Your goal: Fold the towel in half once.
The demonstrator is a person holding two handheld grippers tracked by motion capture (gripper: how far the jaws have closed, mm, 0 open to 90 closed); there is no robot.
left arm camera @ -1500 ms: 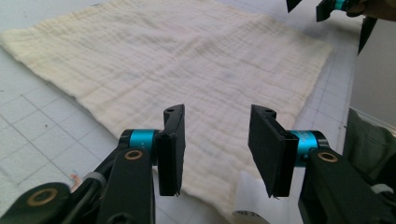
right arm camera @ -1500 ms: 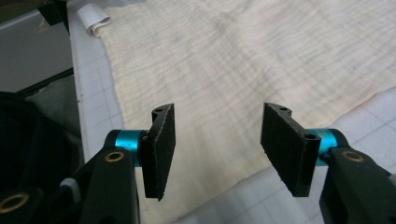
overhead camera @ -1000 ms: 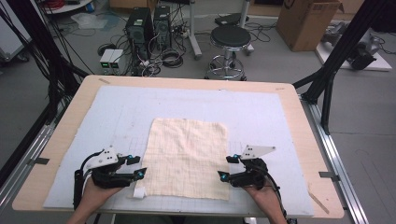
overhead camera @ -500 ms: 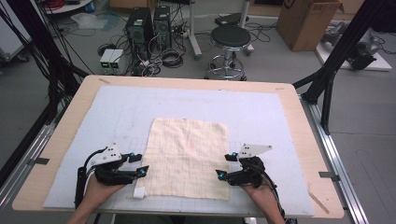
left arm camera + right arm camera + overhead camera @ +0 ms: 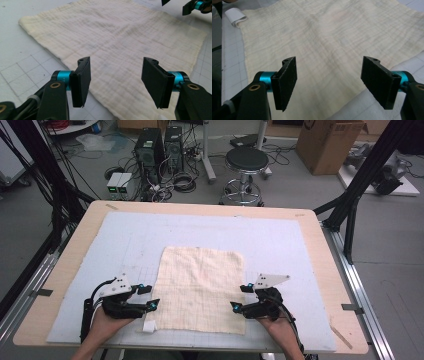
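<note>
Left gripper [image 5: 148, 296] at the near-left edge of the pale yellow square gauze cloth [image 5: 200, 287], jaws wide and just been opening, nothing pinched; cloth flat mid-table on the light grey gridded mat [image 5: 280, 240]; right gripper [image 5: 238, 297] at the near-right edge, jaws wide, empty
</note>
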